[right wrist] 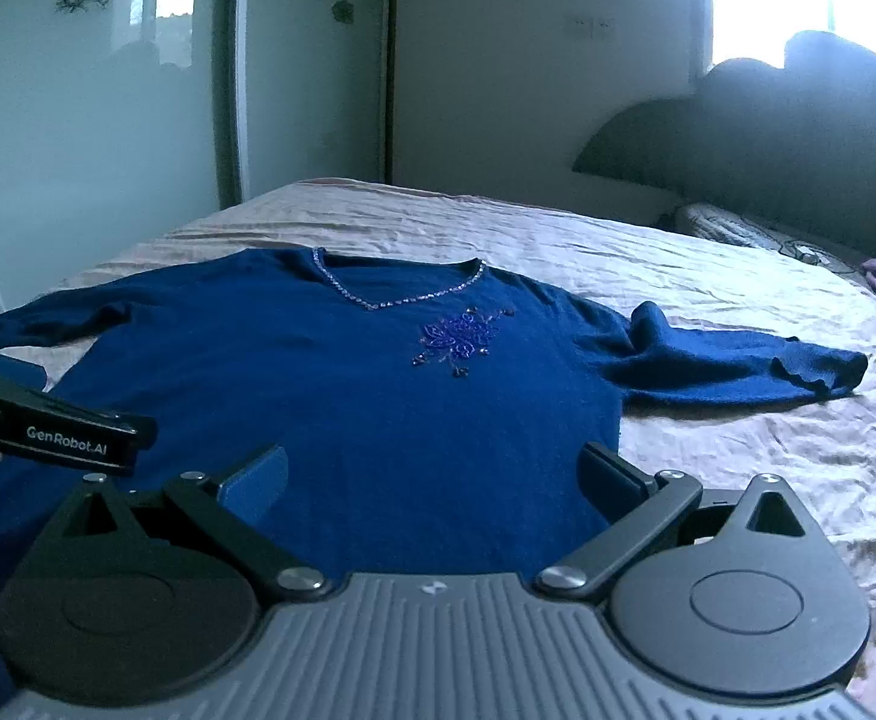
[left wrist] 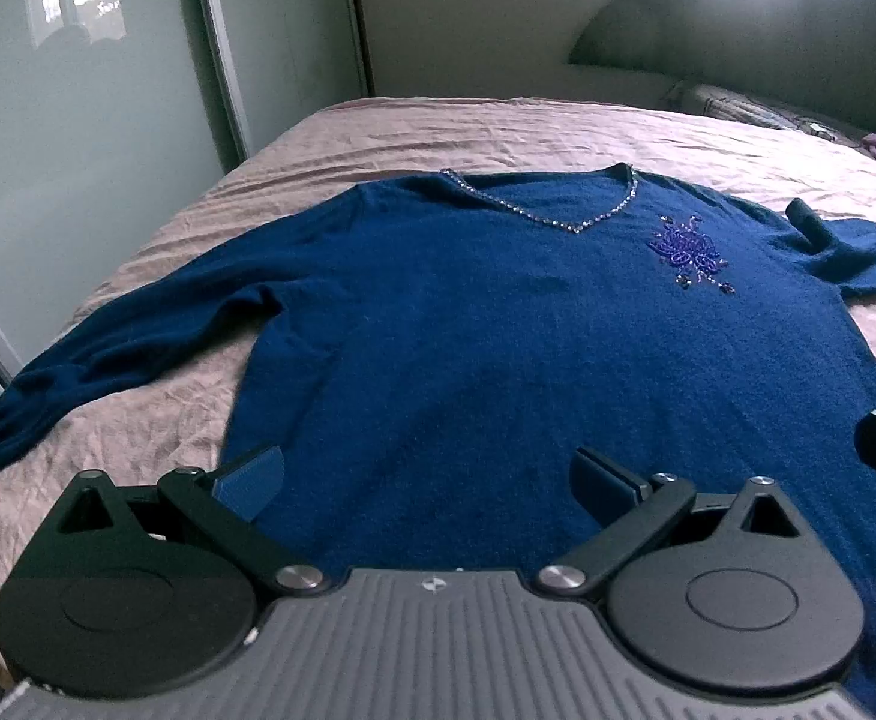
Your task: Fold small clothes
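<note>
In the left wrist view, a blue sweater (left wrist: 468, 330) is lying flat and face up on a pink bedsheet (left wrist: 498, 126), filling the centre of the picture, its neckline (left wrist: 558, 204) pointing toward 12 o'clock. A beaded flower (left wrist: 687, 252) is sitting on the chest at about 1 o'clock, one sleeve is stretching out toward 8 o'clock and the other is bunching up toward 3 o'clock. The left gripper (left wrist: 429, 480) is hovering over the sweater's lower part at 6 o'clock, its fingers spread wide apart and gripping nothing. A dark headboard (left wrist: 738, 36) is standing at 1 o'clock. In the right wrist view, the same sweater (right wrist: 330, 396) is lying across the centre, its beaded flower (right wrist: 459, 342) near the middle and one sleeve reaching toward 3 o'clock on the bedsheet (right wrist: 708, 480). The right gripper (right wrist: 435, 480) is hanging over the hem at 6 o'clock, its fingers likewise wide apart and empty. Part of the left gripper is showing at 9 o'clock, just beside the sweater's edge.
</note>
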